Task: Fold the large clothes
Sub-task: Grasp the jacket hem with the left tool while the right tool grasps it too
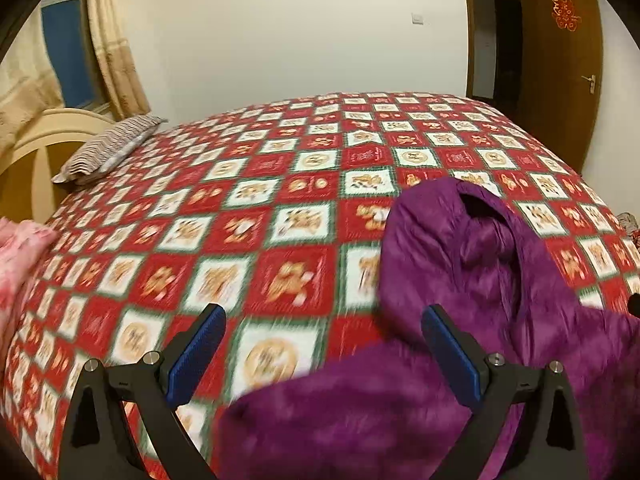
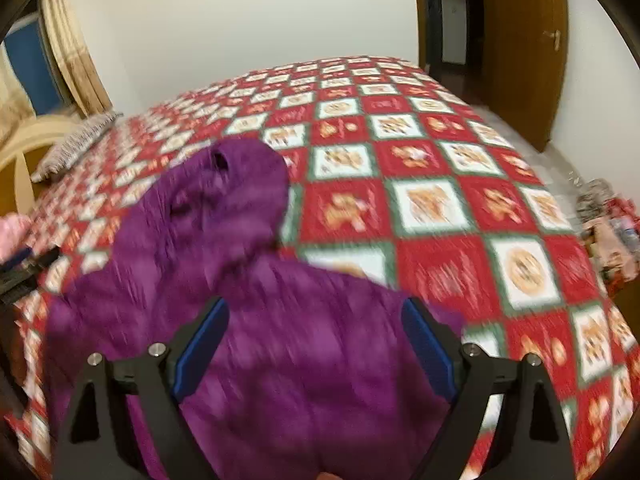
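Observation:
A purple padded jacket [image 1: 480,280] lies crumpled on the near side of the bed, with a dark sleeve or collar opening at its far end; it also shows in the right wrist view [image 2: 260,280]. My left gripper [image 1: 324,316] is open and empty, above the bedspread at the jacket's left edge, its right finger [image 1: 448,344] over the purple cloth. My right gripper [image 2: 316,312] is open and empty, directly over the jacket's near part. Both views are blurred by motion. The left gripper shows at the left edge of the right wrist view [image 2: 24,268].
The bed has a red, white and green checked bedspread [image 1: 280,200]. A striped pillow [image 1: 108,148] lies by the cream headboard [image 1: 36,140] at far left. Pink cloth [image 1: 16,256] lies at the left edge. Piled items [image 2: 608,224] lie on the floor at right, near a wooden door [image 2: 524,40].

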`<state>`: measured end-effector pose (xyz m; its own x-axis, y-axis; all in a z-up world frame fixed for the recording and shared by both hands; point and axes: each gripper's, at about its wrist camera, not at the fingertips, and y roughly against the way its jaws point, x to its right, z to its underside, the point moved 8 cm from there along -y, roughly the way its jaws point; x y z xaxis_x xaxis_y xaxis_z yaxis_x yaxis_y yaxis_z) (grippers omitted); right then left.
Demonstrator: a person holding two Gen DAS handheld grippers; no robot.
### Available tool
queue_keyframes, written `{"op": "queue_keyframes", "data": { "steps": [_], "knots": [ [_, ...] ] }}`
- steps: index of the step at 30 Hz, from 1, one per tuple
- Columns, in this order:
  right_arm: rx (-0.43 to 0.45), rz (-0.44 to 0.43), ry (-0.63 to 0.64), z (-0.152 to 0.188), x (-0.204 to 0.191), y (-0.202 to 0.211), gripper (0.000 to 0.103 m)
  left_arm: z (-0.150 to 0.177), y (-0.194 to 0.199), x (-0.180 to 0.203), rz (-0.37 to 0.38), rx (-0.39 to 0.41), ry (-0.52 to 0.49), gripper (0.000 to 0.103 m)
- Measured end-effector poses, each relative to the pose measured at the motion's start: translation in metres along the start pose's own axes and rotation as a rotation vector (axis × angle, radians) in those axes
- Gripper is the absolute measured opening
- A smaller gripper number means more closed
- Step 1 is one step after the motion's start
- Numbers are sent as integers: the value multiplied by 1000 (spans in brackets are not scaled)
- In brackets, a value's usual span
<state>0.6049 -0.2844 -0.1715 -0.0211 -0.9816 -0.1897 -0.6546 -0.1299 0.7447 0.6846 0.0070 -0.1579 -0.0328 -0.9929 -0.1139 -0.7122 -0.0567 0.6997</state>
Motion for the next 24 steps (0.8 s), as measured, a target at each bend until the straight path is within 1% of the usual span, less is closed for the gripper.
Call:
{"op": "queue_keyframes", "data": {
  "steps": [2, 5, 8, 12, 14, 15, 16, 17, 18, 19, 20, 21, 22, 23, 24],
  "knots": [
    [1, -20, 16, -22, -8, -18, 90, -13, -23, 4, 9, -27, 13, 99],
    [0, -26, 45, -45, -15, -47, 90, -30, -58, 8, 34, -65, 36, 98],
    [-20, -32, 38, -61, -16, -77, 90, -41, -89, 15, 46, -93, 41, 98],
    [-39, -39, -5, -80, -12, -115, 90, -46, -128, 24, 63, -143, 64, 98],
    [-64, -39, -20, -81, -11, -132, 90, -42, -147, 28, 87, -181, 81, 98],
    [-85, -37, -19, -80, -11, -139, 88, -38, -154, 30, 103, -197, 86, 98],
    [-114, -40, -10, -77, -13, -148, 84, -35, -160, 34, 124, -205, 87, 90],
    [-134, -48, 8, -74, -16, -155, 72, -32, -163, 39, 153, -207, 79, 65],
    [-143, -35, 48, -71, -19, -161, 64, -30, -163, 43, 168, -207, 65, 57],
    [-132, -19, 84, -72, -21, -162, 61, -32, -159, 49, 172, -177, 30, 39],
    [-120, -20, 119, -72, -25, -160, 40, -34, -153, 58, 219, -165, -4, 0],
    [-119, -39, 134, -71, -28, -159, 5, -35, -148, 64, 237, -163, -27, 1],
    [-114, -45, 147, -71, -30, -155, 5, -37, -142, 65, 211, -141, -46, 1],
    [-112, -33, 157, -70, -32, -149, 5, -40, -135, 66, 203, -118, -61, 1],
    [-81, -35, 173, -72, -35, -138, 5, -45, -123, 67, 215, -83, -67, 1]
  ]
}}
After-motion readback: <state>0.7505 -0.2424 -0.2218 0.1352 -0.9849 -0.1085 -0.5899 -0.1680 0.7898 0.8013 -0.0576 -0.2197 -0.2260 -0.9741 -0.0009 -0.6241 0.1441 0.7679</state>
